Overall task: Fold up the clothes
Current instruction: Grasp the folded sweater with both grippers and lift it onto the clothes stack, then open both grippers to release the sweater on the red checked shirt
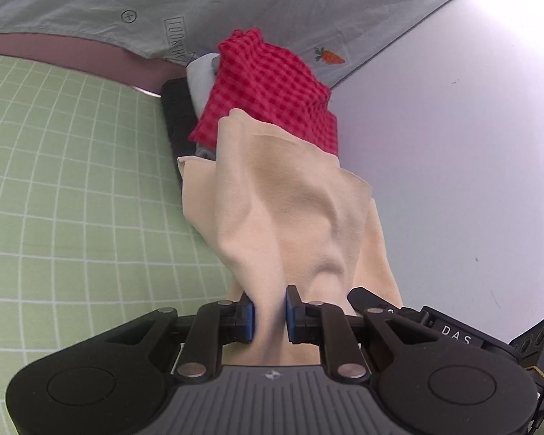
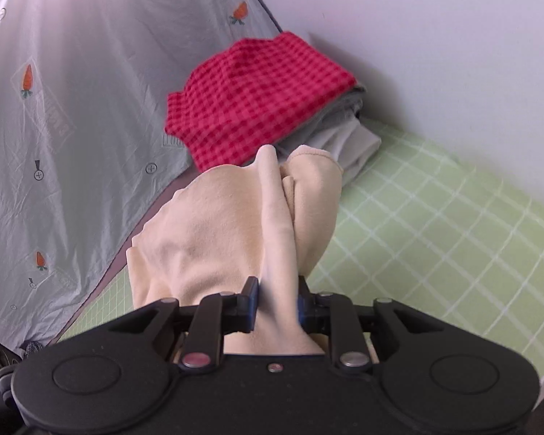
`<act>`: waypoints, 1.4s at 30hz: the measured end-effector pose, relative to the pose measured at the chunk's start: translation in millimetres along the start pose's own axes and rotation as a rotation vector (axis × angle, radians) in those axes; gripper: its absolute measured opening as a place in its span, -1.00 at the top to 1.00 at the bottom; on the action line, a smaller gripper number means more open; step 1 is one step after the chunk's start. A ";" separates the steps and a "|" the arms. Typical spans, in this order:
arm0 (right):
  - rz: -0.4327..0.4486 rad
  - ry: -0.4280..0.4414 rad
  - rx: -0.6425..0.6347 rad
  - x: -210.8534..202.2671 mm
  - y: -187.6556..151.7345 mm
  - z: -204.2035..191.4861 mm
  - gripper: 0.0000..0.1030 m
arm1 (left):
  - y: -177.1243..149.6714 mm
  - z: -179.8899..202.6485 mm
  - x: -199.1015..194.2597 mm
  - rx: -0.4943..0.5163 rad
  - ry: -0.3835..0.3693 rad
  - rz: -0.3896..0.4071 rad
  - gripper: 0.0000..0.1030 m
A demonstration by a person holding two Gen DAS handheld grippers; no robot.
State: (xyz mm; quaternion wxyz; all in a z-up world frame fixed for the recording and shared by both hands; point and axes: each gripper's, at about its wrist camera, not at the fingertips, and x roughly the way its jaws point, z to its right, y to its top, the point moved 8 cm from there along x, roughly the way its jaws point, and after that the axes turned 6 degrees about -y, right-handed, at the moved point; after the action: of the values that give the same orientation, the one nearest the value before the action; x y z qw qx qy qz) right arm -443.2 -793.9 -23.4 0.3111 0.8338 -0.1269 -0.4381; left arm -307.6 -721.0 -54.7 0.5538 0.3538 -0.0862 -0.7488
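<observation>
A cream cloth hangs bunched in front of both cameras, lifted off the bed. My left gripper is shut on one gathered part of it, the fabric pinched between the blue pads. My right gripper is shut on another part of the same cream cloth, which drapes forward over its fingers. Beyond the cloth lies a folded red checked garment on top of a stack of grey and white folded clothes.
A green grid-patterned sheet covers the bed. A grey cover with carrot prints lies beside the stack. A pale wall borders the bed. The other gripper's black body shows at lower right.
</observation>
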 end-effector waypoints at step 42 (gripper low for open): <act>0.130 0.005 -0.272 218.5 249.8 -34.7 -0.58 | 224.8 3.7 141.8 0.086 0.267 0.232 -0.87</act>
State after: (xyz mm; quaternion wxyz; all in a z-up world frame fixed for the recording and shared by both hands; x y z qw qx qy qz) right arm -272.2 -1078.9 6.2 0.4493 0.7751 -0.1194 -0.4278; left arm -156.5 -931.7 3.5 0.6274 0.4610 -0.0843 -0.6219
